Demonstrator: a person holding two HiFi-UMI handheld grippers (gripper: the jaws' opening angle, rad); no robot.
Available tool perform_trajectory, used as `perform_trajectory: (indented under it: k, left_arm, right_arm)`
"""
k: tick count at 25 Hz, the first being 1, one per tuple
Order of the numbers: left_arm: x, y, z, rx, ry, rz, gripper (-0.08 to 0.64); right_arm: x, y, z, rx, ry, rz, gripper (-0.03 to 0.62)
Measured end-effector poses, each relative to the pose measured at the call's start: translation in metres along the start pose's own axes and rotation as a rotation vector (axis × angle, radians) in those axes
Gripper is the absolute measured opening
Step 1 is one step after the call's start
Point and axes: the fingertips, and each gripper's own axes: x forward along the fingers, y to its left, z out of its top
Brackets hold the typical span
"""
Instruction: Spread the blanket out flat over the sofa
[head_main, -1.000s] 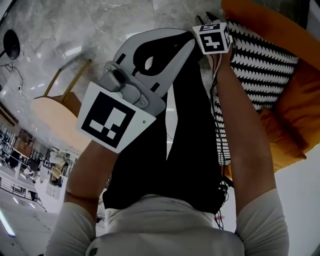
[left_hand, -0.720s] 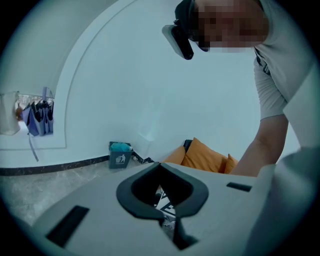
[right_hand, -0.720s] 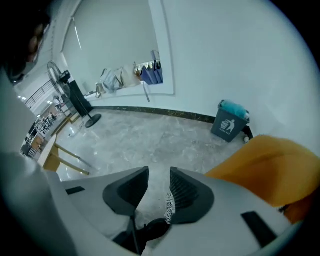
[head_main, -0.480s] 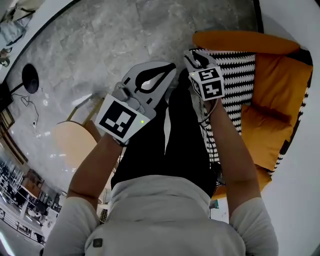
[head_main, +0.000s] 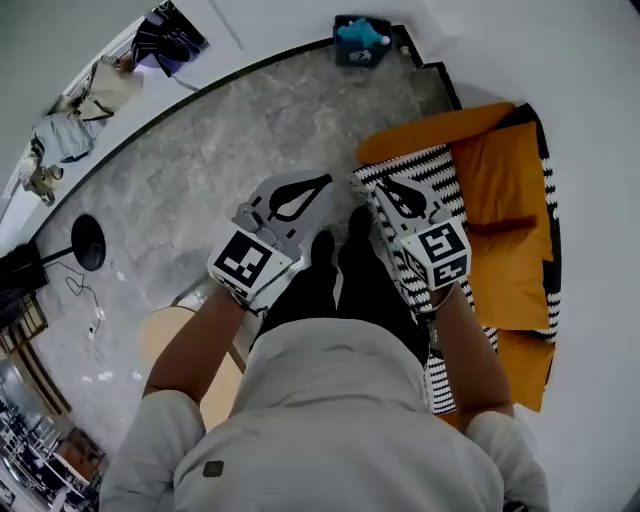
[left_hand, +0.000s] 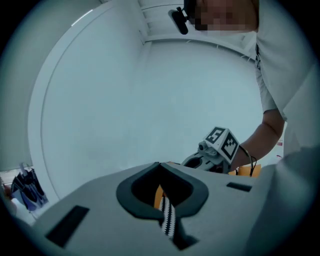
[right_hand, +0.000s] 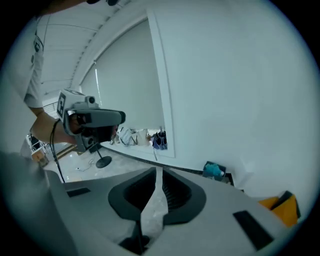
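The black-and-white zigzag blanket (head_main: 452, 190) lies on the orange sofa (head_main: 505, 200) at the right and hangs down its front edge. My two grippers are held up side by side in front of the person's chest. The left gripper (head_main: 325, 181) is shut, over the grey floor; through the slit behind its tips (left_hand: 159, 165) a strip of blanket (left_hand: 168, 219) shows. The right gripper (head_main: 363, 181) hovers over the blanket's near corner. Its jaws (right_hand: 156, 171) have just been closing and stand a narrow gap apart, with only floor showing between them.
Grey marble floor (head_main: 230, 130) fills the middle. A round wooden stool (head_main: 175, 340) stands at the person's left, with a black lamp base (head_main: 88, 242) and cable beyond. A teal thing in a box (head_main: 360, 35) sits by the white wall past the sofa's end.
The view has drawn far back from the floor. Sofa and blanket look smaller, and both grippers have come up with the person, staying side by side before the chest.
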Motion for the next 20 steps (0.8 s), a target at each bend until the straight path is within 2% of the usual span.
perform_trajectory:
  k: [4,9,12,14,17,20]
  left_arm:
    - [-0.028,-0.022,0.052,0.056,-0.059,-0.023,0.009]
    - [-0.064,-0.055,0.089,0.105,-0.118,-0.054,0.009]
    - [-0.075,-0.070,0.105,0.157,-0.170,-0.083,0.009]
    - [-0.078,-0.080,0.110,0.159,-0.160,-0.096,0.009]
    - [-0.077,-0.098,0.123,0.183,-0.207,-0.140,0.009]
    - [-0.077,-0.116,0.119,0.165,-0.170,-0.156,0.009]
  right_arm:
    - [-0.067,0.016,0.055,-0.054,-0.106,-0.062,0.052]
    - [-0.141,0.033,0.091,-0.100,-0.243,-0.163,0.041]
    - [-0.176,0.044,0.100,-0.121,-0.301,-0.219,0.034]
    - [-0.194,0.051,0.103,-0.128,-0.327,-0.247,0.031]
    - [-0.216,0.061,0.100,-0.130,-0.338,-0.266,0.029]
    - [-0.237,0.067,0.094,-0.128,-0.348,-0.277,0.029]
